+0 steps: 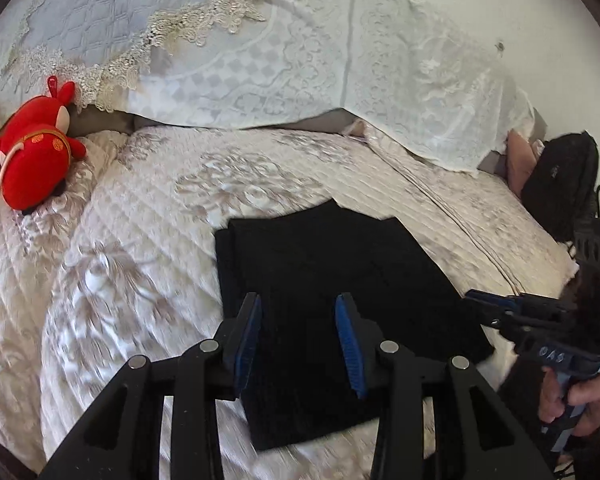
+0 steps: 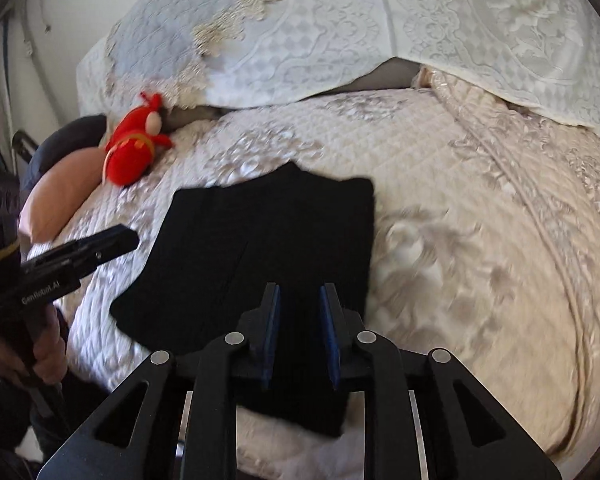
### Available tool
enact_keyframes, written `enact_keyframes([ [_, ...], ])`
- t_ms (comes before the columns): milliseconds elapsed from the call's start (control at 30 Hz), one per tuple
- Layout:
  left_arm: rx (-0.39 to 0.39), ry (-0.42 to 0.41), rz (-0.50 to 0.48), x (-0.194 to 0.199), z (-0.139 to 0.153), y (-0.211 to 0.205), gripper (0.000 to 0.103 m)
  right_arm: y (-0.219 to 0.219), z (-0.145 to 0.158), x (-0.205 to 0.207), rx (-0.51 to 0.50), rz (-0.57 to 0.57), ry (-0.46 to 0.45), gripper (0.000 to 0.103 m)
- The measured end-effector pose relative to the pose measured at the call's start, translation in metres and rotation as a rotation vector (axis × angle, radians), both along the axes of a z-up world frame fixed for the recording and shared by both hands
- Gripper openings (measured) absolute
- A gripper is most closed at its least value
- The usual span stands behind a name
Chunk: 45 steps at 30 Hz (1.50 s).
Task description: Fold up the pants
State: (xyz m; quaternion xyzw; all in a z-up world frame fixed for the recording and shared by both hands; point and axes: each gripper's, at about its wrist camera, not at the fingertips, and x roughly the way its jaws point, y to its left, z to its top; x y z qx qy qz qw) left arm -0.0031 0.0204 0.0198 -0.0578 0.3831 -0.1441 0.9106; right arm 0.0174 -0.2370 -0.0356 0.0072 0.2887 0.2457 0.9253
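Black pants (image 1: 332, 280) lie folded into a compact rectangle on the quilted beige bedspread (image 1: 148, 216); they also show in the right wrist view (image 2: 268, 240). My left gripper (image 1: 299, 306) is open and empty, hovering over the near part of the pants. My right gripper (image 2: 299, 298) is open with a narrower gap, empty, above the pants' near edge. The right gripper appears at the right in the left wrist view (image 1: 484, 300), and the left gripper at the left in the right wrist view (image 2: 120, 238).
A red plush toy (image 1: 36, 156) lies at the far left of the bed near lace-covered pillows (image 1: 260, 72). A black bag (image 1: 560, 184) sits at the bed's right edge. A pink cushion (image 2: 68, 188) lies beside the toy.
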Motion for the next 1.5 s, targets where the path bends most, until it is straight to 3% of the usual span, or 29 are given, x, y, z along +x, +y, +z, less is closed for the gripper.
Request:
enact_keyframes([
  [167, 0.063, 0.066, -0.025, -0.011, -0.032, -0.009, 0.043, 0.021, -0.022, -0.01, -0.122, 0.022, -0.03, 0.025],
  [433, 0.057, 0.018, 0.014, -0.014, -0.006, 0.002, 0.043, 0.02, -0.001, -0.023, -0.1, 0.032, -0.062, 0.025],
  [567, 0.103, 0.052, 0.005, -0.017, -0.019, -0.005, 0.043, 0.032, -0.021, -0.021, -0.135, 0.055, -0.029, 0.026],
  [667, 0.095, 0.07, 0.019, -0.017, -0.025, -0.003, 0.043, 0.038, -0.021, -0.027, -0.19, 0.049, -0.063, 0.028],
  [767, 0.093, 0.058, 0.031, -0.017, -0.014, 0.0, 0.043, 0.031, -0.01, -0.028, -0.14, 0.058, -0.056, 0.04],
  [1067, 0.078, 0.06, 0.064, -0.009, -0.002, 0.006, 0.043, 0.014, 0.005, -0.017, -0.075, 0.016, -0.055, 0.046],
  [1500, 0.042, 0.099, 0.086, 0.012, -0.013, 0.016, 0.043, 0.004, 0.003, 0.006, -0.038, 0.002, -0.012, 0.047],
])
